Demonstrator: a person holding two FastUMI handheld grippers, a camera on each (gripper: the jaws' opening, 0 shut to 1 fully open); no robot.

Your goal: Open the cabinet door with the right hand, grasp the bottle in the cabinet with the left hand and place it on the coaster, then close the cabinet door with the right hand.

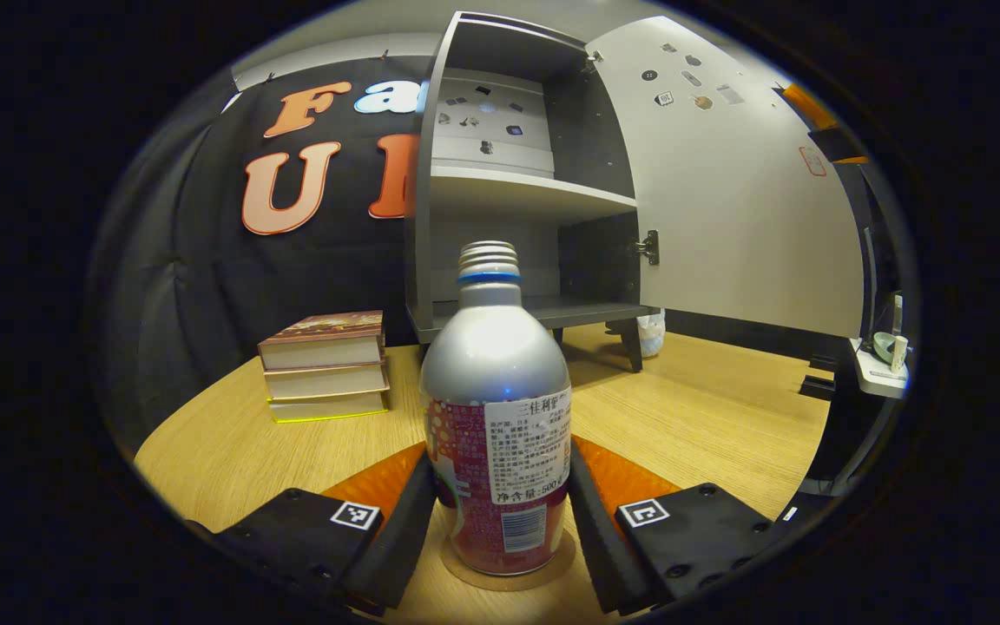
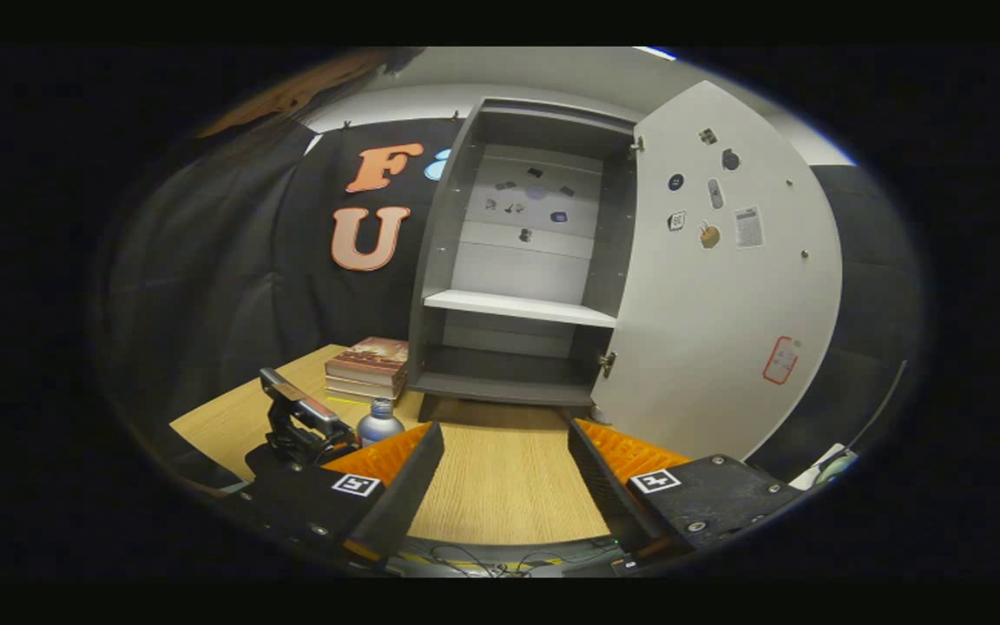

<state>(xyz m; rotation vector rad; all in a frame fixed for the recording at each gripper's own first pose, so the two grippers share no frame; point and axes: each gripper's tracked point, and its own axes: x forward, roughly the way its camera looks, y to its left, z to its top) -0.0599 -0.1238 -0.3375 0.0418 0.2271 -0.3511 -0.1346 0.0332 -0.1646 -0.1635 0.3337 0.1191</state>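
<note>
Behind everything hangs the black cloth wall of the booth, and in front of it lies a light wooden table (image 1: 231, 443) with a visible grain. On this table stands a tall grey cabinet with white shelves (image 1: 517, 187), raised on short dark legs. Its pale grey door (image 1: 726, 191) is swung wide open to the right, and several small stickers are on the inner face of the door and also on the back panel of the upper compartment. We see both compartments without any object inside.

To the left of the cabinet, near its lower corner, a stack of three thick books (image 1: 325, 366) rests flat on the table.

In the left gripper view, the silver aluminium bottle with a red and white label (image 1: 496, 417) stands upright on a round brown coaster (image 1: 509, 569) — its threaded neck has no cap. The left gripper (image 1: 502, 512) has its two fingers on both sides of the bottle's lower part. The jaws are close to the label, but we cannot tell if they press on it or stand slightly apart from it.

In the right gripper view, the right gripper (image 2: 500, 482) is held above the table in front of the open cabinet, its jaws spread wide with nothing between them — just the wooden surface behind. The same view shows the bottle's shoulder at the left, behind the other gripper's body.
</note>
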